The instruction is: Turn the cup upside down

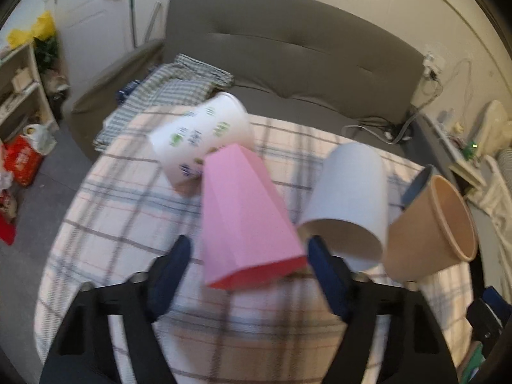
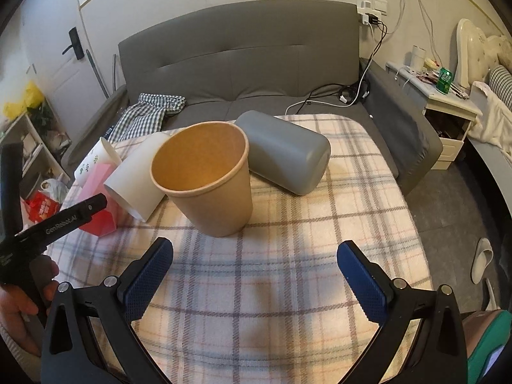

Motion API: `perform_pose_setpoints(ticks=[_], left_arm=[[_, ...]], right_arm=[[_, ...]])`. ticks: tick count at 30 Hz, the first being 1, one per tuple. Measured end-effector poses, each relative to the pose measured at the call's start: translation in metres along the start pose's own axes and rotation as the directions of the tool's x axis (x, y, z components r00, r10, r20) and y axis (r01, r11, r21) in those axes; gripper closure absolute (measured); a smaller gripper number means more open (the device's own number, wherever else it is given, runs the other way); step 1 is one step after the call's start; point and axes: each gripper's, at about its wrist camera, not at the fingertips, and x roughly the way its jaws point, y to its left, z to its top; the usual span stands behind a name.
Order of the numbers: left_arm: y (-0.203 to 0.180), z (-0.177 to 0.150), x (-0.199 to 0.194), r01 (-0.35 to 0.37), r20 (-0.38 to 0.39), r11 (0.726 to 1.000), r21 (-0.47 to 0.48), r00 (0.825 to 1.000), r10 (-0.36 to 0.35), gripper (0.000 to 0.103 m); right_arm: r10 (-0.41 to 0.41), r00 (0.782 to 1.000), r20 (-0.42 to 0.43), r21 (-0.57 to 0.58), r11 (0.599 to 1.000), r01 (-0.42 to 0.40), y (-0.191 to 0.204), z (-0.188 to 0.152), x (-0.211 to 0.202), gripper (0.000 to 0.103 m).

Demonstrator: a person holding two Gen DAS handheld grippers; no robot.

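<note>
A brown paper cup (image 2: 208, 179) stands upright, mouth up, on the plaid-covered table (image 2: 288, 288); it also shows in the left wrist view (image 1: 432, 230). A pink cup (image 1: 246, 217) lies on its side between my left gripper's (image 1: 249, 256) open fingers, untouched. A plain white cup (image 1: 348, 198) and a white printed cup (image 1: 201, 137) lie on their sides. A grey cup (image 2: 284, 152) lies behind the brown cup. My right gripper (image 2: 256, 256) is open and empty, just in front of the brown cup.
A grey sofa (image 2: 240, 64) with a checked cloth (image 2: 147, 112) stands behind the table. A bedside table (image 2: 448, 108) is at right, shelves and bags (image 1: 25, 156) at left. The table edge runs close on left and right.
</note>
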Motion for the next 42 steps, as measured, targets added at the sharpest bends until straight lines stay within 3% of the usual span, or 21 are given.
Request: perform_pose_setpoints(ticks=[13,23,29,32,35,42], left_arm=[[0.001,-0.043,-0.050,0.013,-0.028,0.999,0.051,1.000,-0.012,0.035],[-0.033,-0.094,-0.090,0.085,-0.055,0.988,0.129,0.995,-0.079,0.035],[-0.042,-0.116,-0.095,0.087,-0.090,0.986,0.145,0.993,-0.074,0.035],[-0.044,-0.120,-0.099,0.079,-0.089,0.984,0.159,0.994,-0.066,0.033],[-0.043,-0.120,-0.104,0.051,-0.080,0.985,0.167,0.996,-0.038,0.020],[-0.033,-0.116,-0.125,0.084,-0.064,0.984,0.155,0.995,-0.075,0.019]], right_arm=[[0.023,0.999,0.046,0.006,1.000,-0.023,0.001,0.004,-0.032,0.000],[0.036,0.997,0.072,-0.033,0.999,-0.033,0.011,-0.011,-0.069,0.000],[0.028,0.996,0.085,-0.056,0.998,-0.023,0.012,-0.021,-0.088,0.000],[0.021,0.997,0.078,-0.068,0.998,-0.016,0.014,-0.028,-0.091,0.000],[0.015,0.998,0.068,-0.083,0.996,-0.010,0.016,-0.032,-0.095,0.000],[0.009,0.998,0.058,-0.114,0.994,-0.002,0.026,-0.032,-0.108,0.000]])
